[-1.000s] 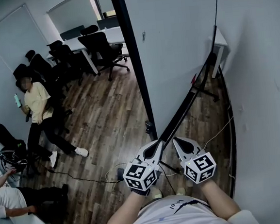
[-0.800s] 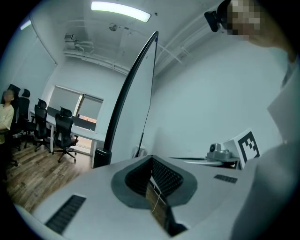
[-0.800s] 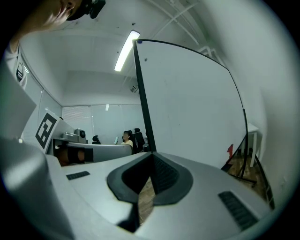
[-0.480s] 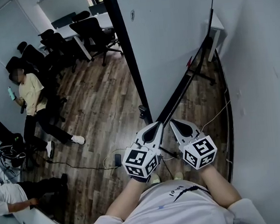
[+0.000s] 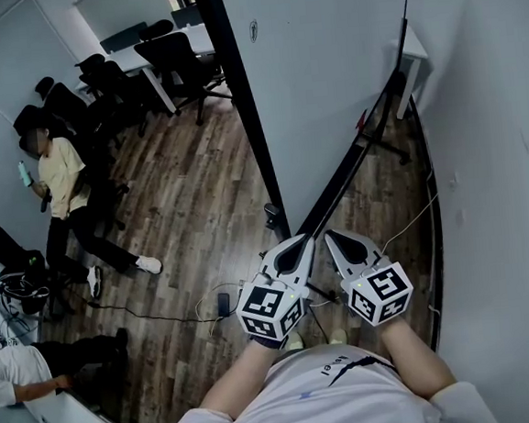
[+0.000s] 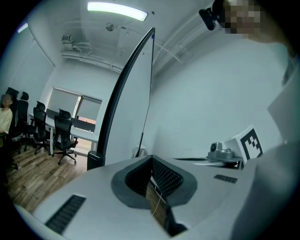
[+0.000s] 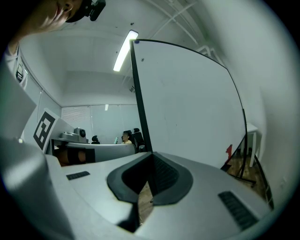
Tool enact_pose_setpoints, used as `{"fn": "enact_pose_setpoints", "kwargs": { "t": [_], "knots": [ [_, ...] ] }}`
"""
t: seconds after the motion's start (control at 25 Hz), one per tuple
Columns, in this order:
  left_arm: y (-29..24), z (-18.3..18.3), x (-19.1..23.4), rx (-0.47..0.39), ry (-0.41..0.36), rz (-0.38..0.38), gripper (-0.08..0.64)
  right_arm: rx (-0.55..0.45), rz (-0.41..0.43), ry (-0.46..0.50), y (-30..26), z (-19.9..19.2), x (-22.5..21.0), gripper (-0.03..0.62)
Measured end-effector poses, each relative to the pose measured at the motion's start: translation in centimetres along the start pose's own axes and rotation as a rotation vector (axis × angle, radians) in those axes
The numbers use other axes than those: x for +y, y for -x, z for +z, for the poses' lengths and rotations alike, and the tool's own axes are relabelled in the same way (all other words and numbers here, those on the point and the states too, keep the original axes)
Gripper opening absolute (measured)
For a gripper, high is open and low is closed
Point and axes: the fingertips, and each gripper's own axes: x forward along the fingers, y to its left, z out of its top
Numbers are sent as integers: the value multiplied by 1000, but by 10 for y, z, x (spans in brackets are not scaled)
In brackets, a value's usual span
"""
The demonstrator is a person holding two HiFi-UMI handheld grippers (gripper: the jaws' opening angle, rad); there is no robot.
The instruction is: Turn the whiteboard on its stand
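My left claw (image 5: 300, 243) is pressed together on nothing, and my right claw (image 5: 333, 238) just beside it is the same (tips near the board's close lower corner). The whiteboard (image 5: 327, 90) stands upright just ahead, over the wood floor (image 5: 191, 212).

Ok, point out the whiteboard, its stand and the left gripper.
whiteboard (image 5: 327, 81), head view, white writing face.
stand (image 5: 383, 149), head view, far black floor foot.
left gripper (image 5: 301, 241), head view, between its closed fingertips.

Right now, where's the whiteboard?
Head view: the whiteboard stands upright ahead, right of centre, its dark bottom edge close to the left gripper and right gripper.
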Motion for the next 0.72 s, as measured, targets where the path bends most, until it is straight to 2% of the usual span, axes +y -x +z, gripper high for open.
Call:
{"fn": "enact_pose_setpoints", "kwargs": {
  "t": [0.72],
  "knots": [
    [3, 0, -3, -1, -4, 2, 12, 6, -12, 27, 3, 1, 0, 11]
  ]
}}
